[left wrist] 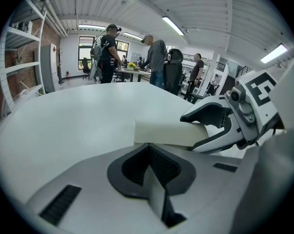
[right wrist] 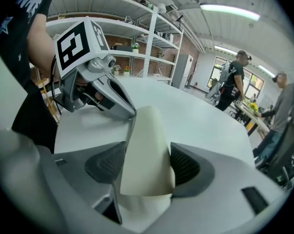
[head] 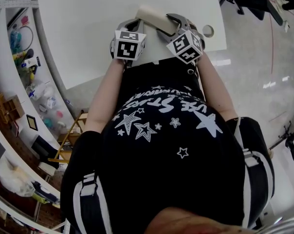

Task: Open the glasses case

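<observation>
the glasses case [head: 154, 16] is lying on the table [head: 88, 23] between both tongs | left gripper [left wrist: 147, 145] is closed, tips touching the case's end | right gripper [right wrist: 146, 165] is straddling it, jaws wide, not clamping | risk, likely: case skidding away or twisting if the right closes off-centre

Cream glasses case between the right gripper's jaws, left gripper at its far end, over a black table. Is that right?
No: the table is white, not black; the head view shows it. The rest stands: the cream glasses case is between the jaws of the right gripper, with the left gripper at its far end.
</observation>
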`<act>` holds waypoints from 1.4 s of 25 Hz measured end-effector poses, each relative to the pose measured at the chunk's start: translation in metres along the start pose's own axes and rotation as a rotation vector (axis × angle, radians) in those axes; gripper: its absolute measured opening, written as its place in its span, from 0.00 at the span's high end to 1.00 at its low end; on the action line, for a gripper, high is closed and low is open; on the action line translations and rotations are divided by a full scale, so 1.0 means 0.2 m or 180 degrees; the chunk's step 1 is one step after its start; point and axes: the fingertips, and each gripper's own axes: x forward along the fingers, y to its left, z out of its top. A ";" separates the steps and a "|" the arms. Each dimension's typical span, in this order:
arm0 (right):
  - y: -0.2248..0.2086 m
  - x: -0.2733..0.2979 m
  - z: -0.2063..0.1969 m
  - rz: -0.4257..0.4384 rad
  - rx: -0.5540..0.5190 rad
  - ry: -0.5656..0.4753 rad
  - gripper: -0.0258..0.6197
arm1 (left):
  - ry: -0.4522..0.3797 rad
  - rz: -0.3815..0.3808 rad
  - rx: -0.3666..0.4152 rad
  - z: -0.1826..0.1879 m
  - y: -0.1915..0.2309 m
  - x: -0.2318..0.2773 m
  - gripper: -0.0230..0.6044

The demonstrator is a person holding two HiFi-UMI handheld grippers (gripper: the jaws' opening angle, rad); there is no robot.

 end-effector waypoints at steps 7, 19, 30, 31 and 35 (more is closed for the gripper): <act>-0.01 0.01 0.00 0.0189 0.0206 -0.0022 0.50 | 0.0038 0.0024 0.0094 0.00 0.00 0.00 0.94; -0.04 -0.05 0.03 0.0046 0.0446 -0.0204 0.50 | 0.0032 -0.0054 0.0016 0.00 0.00 0.00 0.94; -0.25 -0.15 0.06 -0.0226 0.0951 -0.0470 0.50 | 0.0030 -0.0081 0.0010 0.00 0.00 0.01 0.94; -0.27 -0.15 0.06 -0.0256 0.0997 -0.0482 0.50 | 0.0030 -0.0087 0.0012 0.00 0.00 0.01 0.94; -0.35 -0.16 0.03 -0.0373 0.1165 -0.0491 0.50 | 0.0031 -0.0104 0.0026 0.00 0.00 0.01 0.94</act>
